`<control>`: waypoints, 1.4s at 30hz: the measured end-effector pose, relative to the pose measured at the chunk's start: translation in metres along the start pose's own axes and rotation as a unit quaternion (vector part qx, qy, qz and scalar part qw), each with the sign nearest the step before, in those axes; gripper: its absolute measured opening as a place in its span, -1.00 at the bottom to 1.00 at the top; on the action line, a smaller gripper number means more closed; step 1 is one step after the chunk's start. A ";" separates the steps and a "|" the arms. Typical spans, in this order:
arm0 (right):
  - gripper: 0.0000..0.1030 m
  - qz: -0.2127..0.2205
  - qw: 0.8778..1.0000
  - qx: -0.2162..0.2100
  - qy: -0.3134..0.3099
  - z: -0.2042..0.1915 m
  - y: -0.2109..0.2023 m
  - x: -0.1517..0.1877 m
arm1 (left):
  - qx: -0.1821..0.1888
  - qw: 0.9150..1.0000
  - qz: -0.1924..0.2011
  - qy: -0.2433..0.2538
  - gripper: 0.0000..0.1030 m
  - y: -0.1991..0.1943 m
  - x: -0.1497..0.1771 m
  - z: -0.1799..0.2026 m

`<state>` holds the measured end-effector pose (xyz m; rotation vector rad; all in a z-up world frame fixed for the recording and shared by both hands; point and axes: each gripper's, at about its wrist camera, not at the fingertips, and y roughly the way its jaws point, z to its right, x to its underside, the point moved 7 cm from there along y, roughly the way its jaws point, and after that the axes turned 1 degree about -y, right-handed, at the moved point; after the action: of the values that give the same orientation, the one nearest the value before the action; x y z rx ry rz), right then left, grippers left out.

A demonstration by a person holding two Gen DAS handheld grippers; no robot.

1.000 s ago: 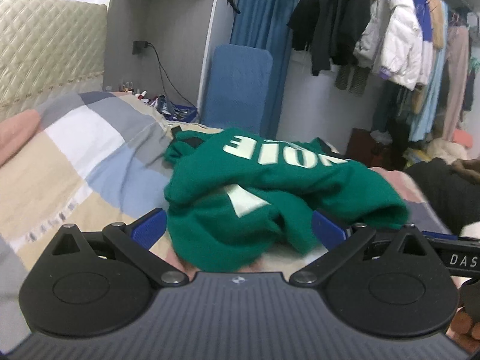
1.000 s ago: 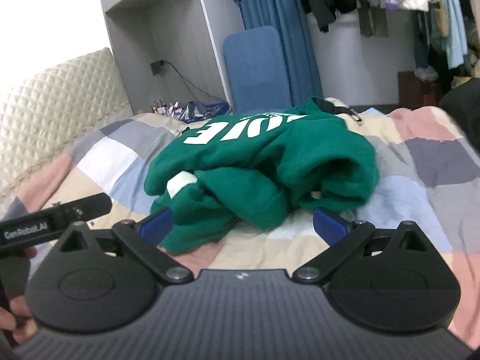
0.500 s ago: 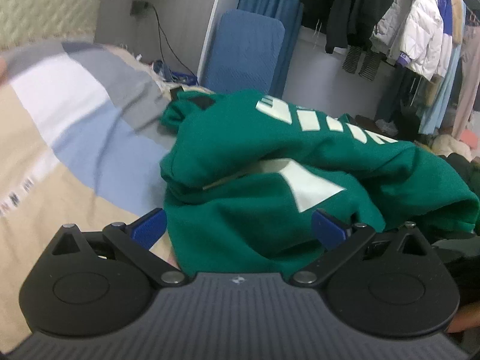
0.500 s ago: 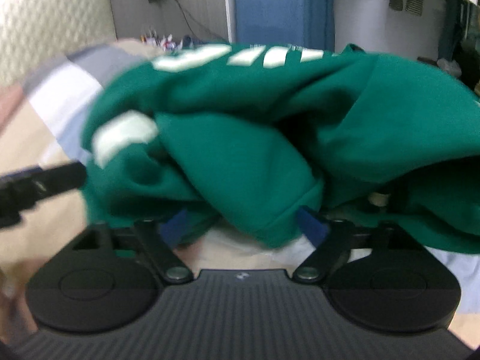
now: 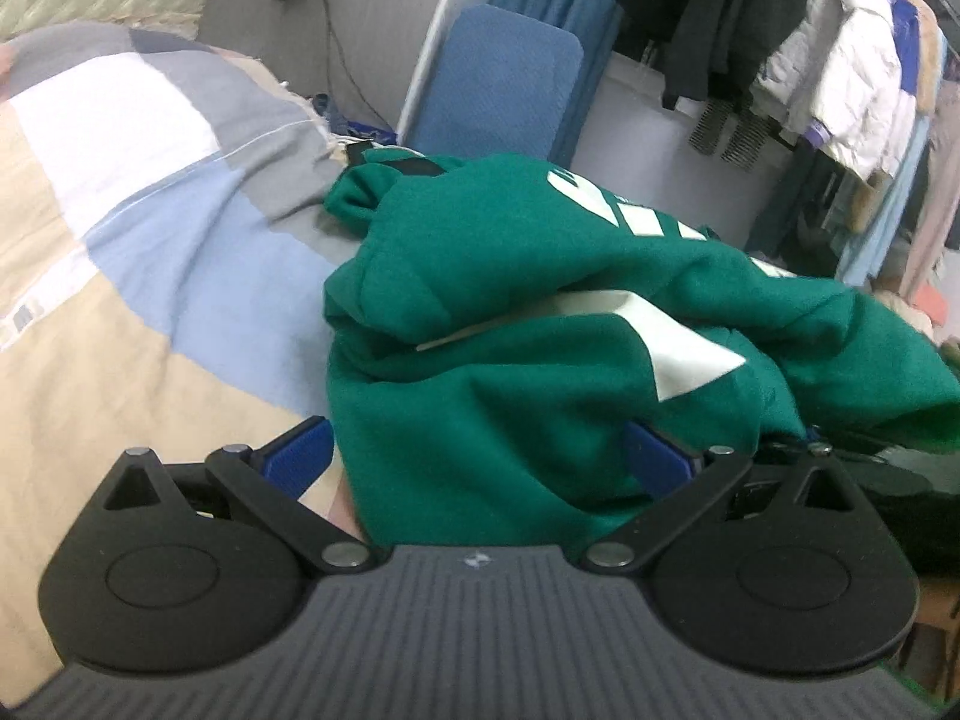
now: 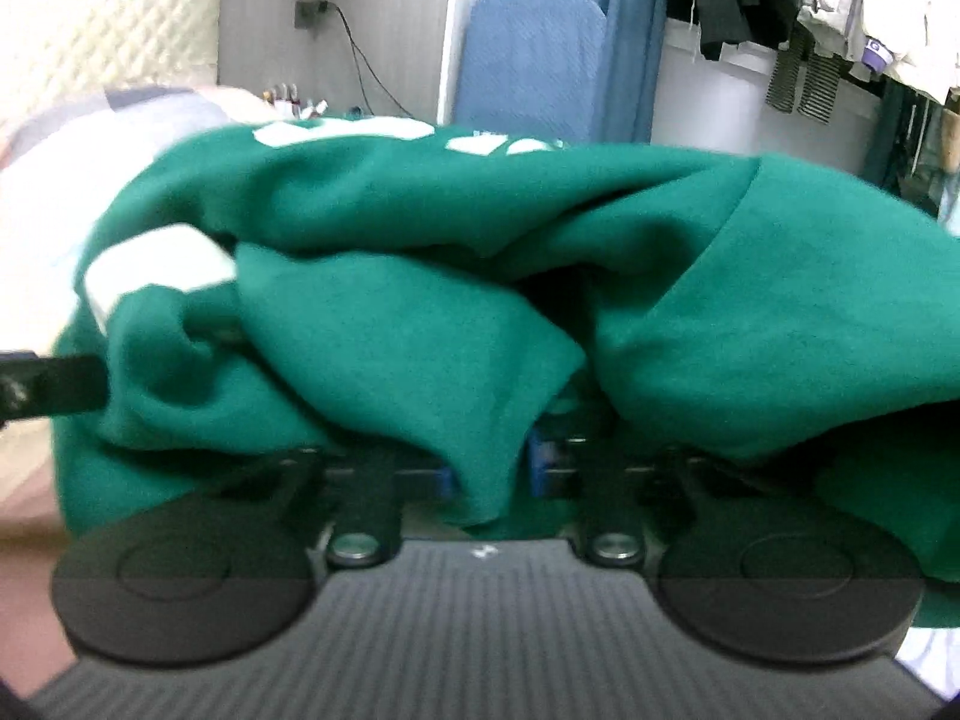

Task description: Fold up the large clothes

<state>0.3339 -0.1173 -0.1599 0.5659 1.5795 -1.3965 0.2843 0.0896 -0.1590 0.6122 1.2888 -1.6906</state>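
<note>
The green sweatshirt (image 5: pixel 540 360) lies bunched on the bed (image 5: pixel 150 240). The right gripper (image 6: pixel 489 468), jaws just closing, pinches a near fold; it may drag several layers. The left gripper (image 5: pixel 480 456) stands released around cloth.

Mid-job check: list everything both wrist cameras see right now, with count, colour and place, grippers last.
sweatshirt: one, green with white lettering, crumpled on the bed
bedspread: one, patchwork of beige, blue, grey and white, under the sweatshirt
headboard: one, cream quilted, far left
padded board: one, blue, leaning against the wall
hanging clothes: several, black, white and pastel, on a rail upper right
left gripper: open, sweatshirt between its fingers
right gripper: has just been closing, pinching a sweatshirt fold
</note>
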 end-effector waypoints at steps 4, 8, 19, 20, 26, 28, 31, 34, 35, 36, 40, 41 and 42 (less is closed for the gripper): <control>-0.66 0.034 0.999 -0.012 -0.002 0.000 -0.028 -0.009 | -0.003 1.000 0.018 -0.001 1.00 -0.019 -0.005 0.004; -0.68 0.081 0.996 -0.023 -0.021 -0.008 -0.066 -0.023 | -0.010 0.999 0.051 0.008 1.00 -0.049 -0.011 0.009; -0.68 0.194 0.976 -0.064 -0.075 -0.027 -0.220 -0.032 | -0.012 0.991 0.129 -0.027 1.00 -0.170 -0.027 0.013; -0.68 0.208 0.972 -0.067 -0.088 -0.029 -0.236 -0.029 | -0.014 0.990 0.133 -0.033 1.00 -0.180 -0.027 0.014; -0.68 0.183 0.972 -0.137 -0.049 -0.041 -0.291 0.013 | 0.001 0.991 0.128 -0.050 1.00 -0.212 -0.020 0.023; -0.68 0.138 0.978 -0.151 -0.038 -0.050 -0.289 0.030 | 0.005 0.992 0.118 -0.054 1.00 -0.214 -0.015 0.025; -0.67 0.063 0.984 -0.164 -0.025 -0.059 -0.275 0.051 | 0.014 0.994 0.094 -0.058 1.00 -0.212 -0.006 0.029; -0.59 0.014 0.986 -0.169 -0.002 -0.057 -0.258 0.058 | 0.020 0.995 0.072 -0.065 1.00 -0.200 0.000 0.030; -0.49 0.005 0.985 -0.171 0.013 -0.053 -0.254 0.059 | 0.024 0.995 0.065 -0.067 1.00 -0.198 0.003 0.030; -0.30 -0.002 0.984 -0.174 0.029 -0.049 -0.250 0.056 | 0.033 0.995 0.056 -0.070 1.00 -0.194 0.005 0.030; 0.16 -0.030 0.979 -0.184 0.086 -0.035 -0.235 0.045 | 0.070 0.993 0.028 -0.087 0.99 -0.176 0.006 0.027; 0.17 -0.037 0.976 -0.188 0.104 -0.030 -0.234 0.048 | 0.080 0.992 0.019 -0.094 0.99 -0.171 0.008 0.027; 0.17 -0.041 0.973 -0.192 0.120 -0.026 -0.234 0.054 | 0.094 0.990 0.012 -0.101 0.98 -0.167 0.008 0.029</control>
<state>0.1078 -0.1638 -0.0870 0.4491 2.0286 -1.0670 0.1385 0.0693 -0.0743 0.5474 0.9839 -1.8162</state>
